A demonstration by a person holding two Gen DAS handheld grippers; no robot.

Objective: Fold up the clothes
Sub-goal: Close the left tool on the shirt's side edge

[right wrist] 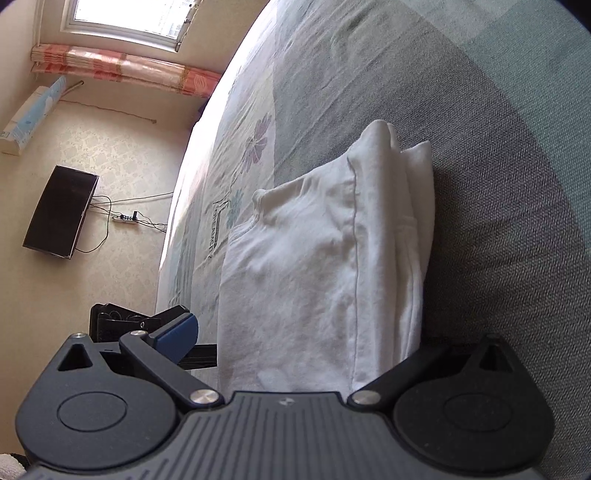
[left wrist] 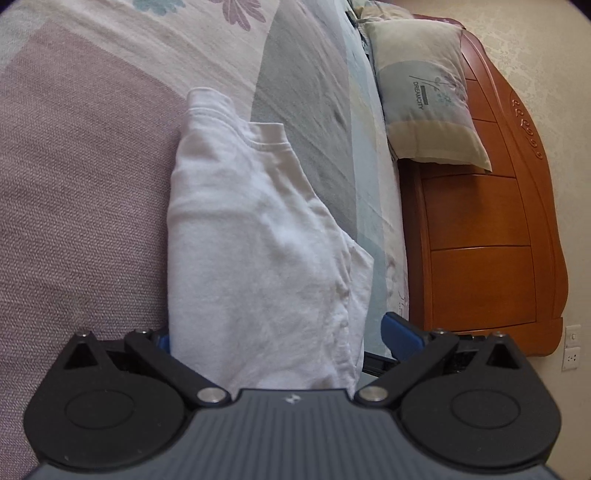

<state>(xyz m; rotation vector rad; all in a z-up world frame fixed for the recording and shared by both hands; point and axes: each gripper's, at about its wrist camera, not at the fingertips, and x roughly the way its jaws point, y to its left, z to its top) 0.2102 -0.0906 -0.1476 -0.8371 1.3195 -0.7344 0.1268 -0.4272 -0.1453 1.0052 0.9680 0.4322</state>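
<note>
A white garment (left wrist: 258, 229), folded into a thick oblong stack, lies on the bed and runs away from both cameras. My left gripper (left wrist: 282, 334) is open and straddles its near end. The blue right pad (left wrist: 400, 332) stands clear of the cloth edge, and the left pad is mostly hidden behind the cloth. In the right wrist view the same garment (right wrist: 317, 258) shows its layered folded edge on the right. My right gripper (right wrist: 314, 341) is open around this end too. Its blue left pad (right wrist: 177, 334) sits apart from the cloth, and the right finger is hidden by the stack.
The bedspread (left wrist: 81, 192) is patched in mauve, grey and pale floral cloth. A pillow (left wrist: 424, 92) leans on the orange wooden headboard (left wrist: 491, 229). A wall socket (left wrist: 571, 356) is nearby. Across the room are a dark screen (right wrist: 59, 212), a window (right wrist: 129, 14) and cables on the wall.
</note>
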